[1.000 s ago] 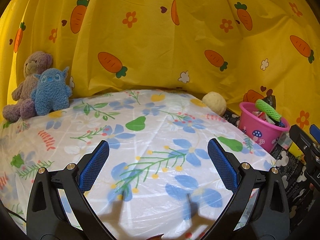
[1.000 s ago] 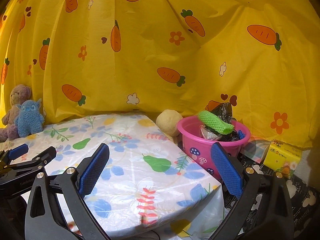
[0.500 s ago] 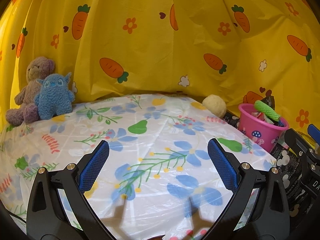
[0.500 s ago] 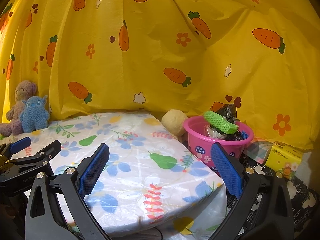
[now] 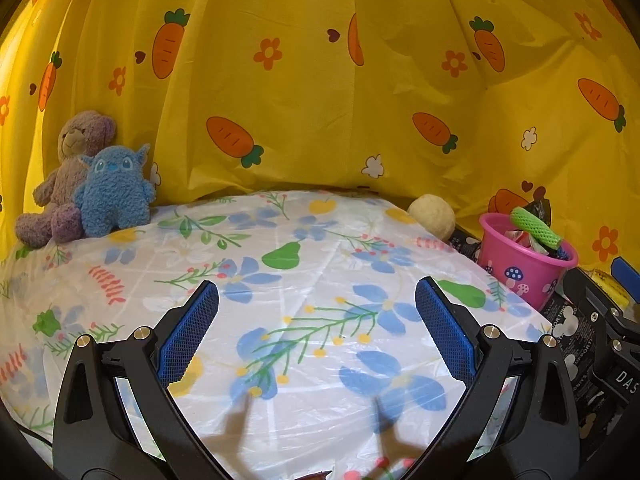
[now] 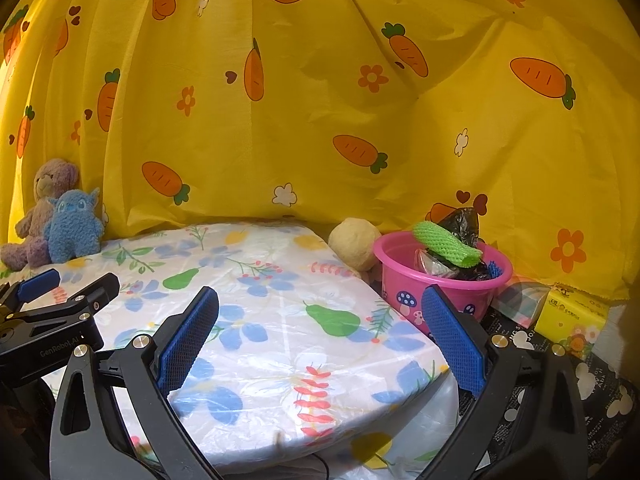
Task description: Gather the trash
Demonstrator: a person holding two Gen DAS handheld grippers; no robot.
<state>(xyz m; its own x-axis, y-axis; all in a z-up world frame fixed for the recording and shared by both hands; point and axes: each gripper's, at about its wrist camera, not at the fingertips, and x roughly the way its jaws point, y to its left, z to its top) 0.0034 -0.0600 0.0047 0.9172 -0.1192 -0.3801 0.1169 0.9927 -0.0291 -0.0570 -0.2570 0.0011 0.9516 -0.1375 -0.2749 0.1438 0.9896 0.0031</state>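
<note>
From the left wrist camera, the left gripper is spread wide and empty, its two black plastic arms tipped with blue, finely ribbed pads above the table, where they cast two pointed shadows. The table wears a glossy, crinkled plastic sheet printed with blue flowers, green pears and red sprigs. Behind hangs a yellow curtain in soft folds, patterned with orange carrots and small flowers. Two fuzzy stuffed toys sit touching at the back left: a mauve bear and a blue monster partly covering it. A pale, rough ball rests at the far right edge of the table. Just beyond it, off the table, stands the pink plastic bucket with mushroom prints, holding the trash: a green foam net sleeve across the top, with wrappers beneath that are hard to make out. The right gripper is cut off at the right edge.

From the right wrist camera, the right gripper is likewise released, with nothing between its blue pads. The left gripper enters low left, only partly seen. The bucket shows one green sleeve, a black crumpled bag and something silvery under it. To its right lie one yellow tissue pack and a black sheet with white mouse-head shapes, its lettering unreadable.
</note>
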